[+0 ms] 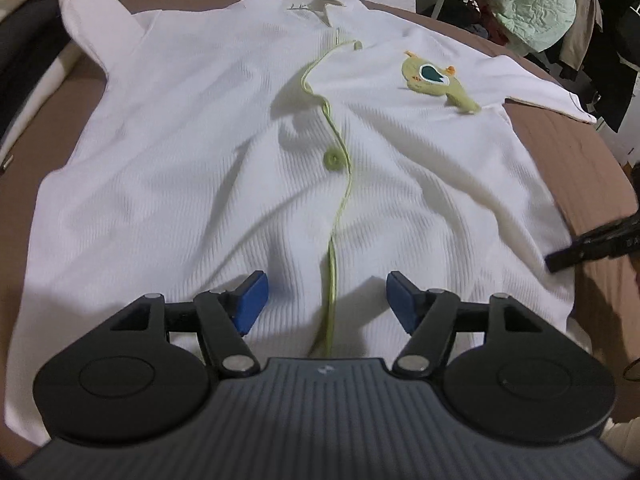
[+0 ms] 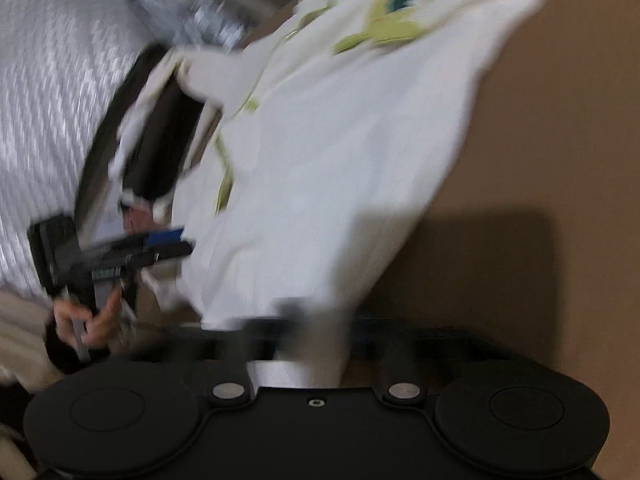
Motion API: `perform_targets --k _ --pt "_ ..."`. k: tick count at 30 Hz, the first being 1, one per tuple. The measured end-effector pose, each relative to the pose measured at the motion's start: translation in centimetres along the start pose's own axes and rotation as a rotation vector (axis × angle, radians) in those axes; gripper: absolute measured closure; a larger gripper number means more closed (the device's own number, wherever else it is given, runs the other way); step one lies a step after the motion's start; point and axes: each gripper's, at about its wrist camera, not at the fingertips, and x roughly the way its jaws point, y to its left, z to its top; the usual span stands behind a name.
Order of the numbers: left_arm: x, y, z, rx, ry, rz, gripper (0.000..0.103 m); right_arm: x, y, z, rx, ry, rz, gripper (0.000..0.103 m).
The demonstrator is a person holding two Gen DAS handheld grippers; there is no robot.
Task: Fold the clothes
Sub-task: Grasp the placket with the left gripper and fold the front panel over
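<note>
Your white shirt (image 1: 224, 128) lies face up and spread across the brown bed cover (image 1: 560, 152), collar away from you, a green button (image 1: 332, 159) on its green-piped placket and a green patch (image 1: 434, 80) on the chest; your left gripper (image 1: 323, 300) hovers over the hem with its blue pads (image 1: 252, 300) spread wide, holding nothing; only the blurred right wrist view shows the shirt's corner (image 2: 304, 320) bunched at your right gripper (image 2: 312, 332), though I cannot tell how those fingers stand; it alone shows your hand (image 2: 90, 316) on the left handle.
</note>
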Motion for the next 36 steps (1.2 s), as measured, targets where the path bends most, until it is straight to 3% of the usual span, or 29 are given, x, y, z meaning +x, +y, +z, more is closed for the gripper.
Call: perform_targets --k 2,4,7,8,9,12,14,15,16,17,18,19,20,21,25,27,31,34,36 --pt "-0.5 -1.2 0.1 0.044 -0.042 -0.038 0.038 -1.6 1.6 1.6 -0.032 -0.061 0.052 0.097" --pt "-1.4 -2.6 0.2 0.1 -0.097 -0.128 0.038 -3.3 3.0 3.8 -0.037 -0.114 0.102 0.097" --pt "-1.4 -4.8 0.9 0.152 -0.128 -0.389 0.033 -3.7 4.0 7.7 -0.004 -0.106 0.035 0.097" --pt "-1.0 -5.7 1.4 0.147 -0.115 -0.42 0.031 -3.5 4.1 8.9 0.02 -0.088 0.011 0.097" --pt "-0.5 -6.7 1.9 0.144 -0.105 -0.423 0.029 -3.0 3.8 9.9 0.064 -0.076 0.016 0.097" --pt "2.0 -9.0 3.5 0.158 -0.104 -0.361 0.009 -1.6 2.7 12.7 0.202 -0.04 0.041 0.097" --pt "4.5 -9.8 4.6 0.17 -0.089 -0.249 0.006 -0.4 2.2 14.6 0.257 -0.015 0.068 0.095" --pt "6.0 -9.9 5.3 0.188 -0.043 -0.149 0.007 0.0 2.4 15.3 0.217 -0.025 0.101 0.094" --pt "7.2 -8.8 5.9 0.157 -0.008 -0.072 0.02 0.3 2.7 15.9 0.172 -0.038 0.136 0.093" --pt "8.2 -7.6 6.4 0.117 0.025 -0.001 0.046 0.2 3.0 15.9 0.134 -0.067 0.148 0.093" --pt "8.6 -5.7 6.8 0.054 0.044 -0.004 0.054 -0.2 3.2 15.9 0.1 -0.098 0.15 0.092" --pt "8.4 -3.5 6.9 -0.035 0.044 -0.063 0.058 -0.7 3.5 15.6 0.054 -0.115 0.15 0.084" --pt "8.2 -1.3 6.9 -0.128 0.039 -0.13 0.067 -1.1 3.8 15.2 0.007 -0.132 0.149 0.069" --pt "8.0 0.2 6.9 -0.192 0.031 -0.163 0.07 -1.5 4.0 14.6 -0.04 -0.142 0.128 0.065" --pt "7.4 3.9 6.2 -0.329 -0.014 -0.252 0.071 -1.1 4.6 11.5 -0.251 -0.111 -0.041 0.064" --pt "7.7 4.5 5.8 -0.348 -0.021 -0.277 0.071 -0.1 4.5 10.5 -0.316 -0.084 -0.114 0.064" --pt "8.0 4.0 5.6 -0.278 -0.043 -0.272 0.071 2.4 3.5 11.1 -0.361 -0.061 -0.206 0.064" --pt "8.3 4.0 6.0 -0.24 -0.078 -0.287 0.071 4.8 4.3 11.9 -0.48 -0.041 -0.284 0.064" --pt "8.7 4.3 6.3 -0.233 -0.09 -0.322 0.07 5.6 4.4 12.6 -0.454 -0.055 -0.271 0.065"
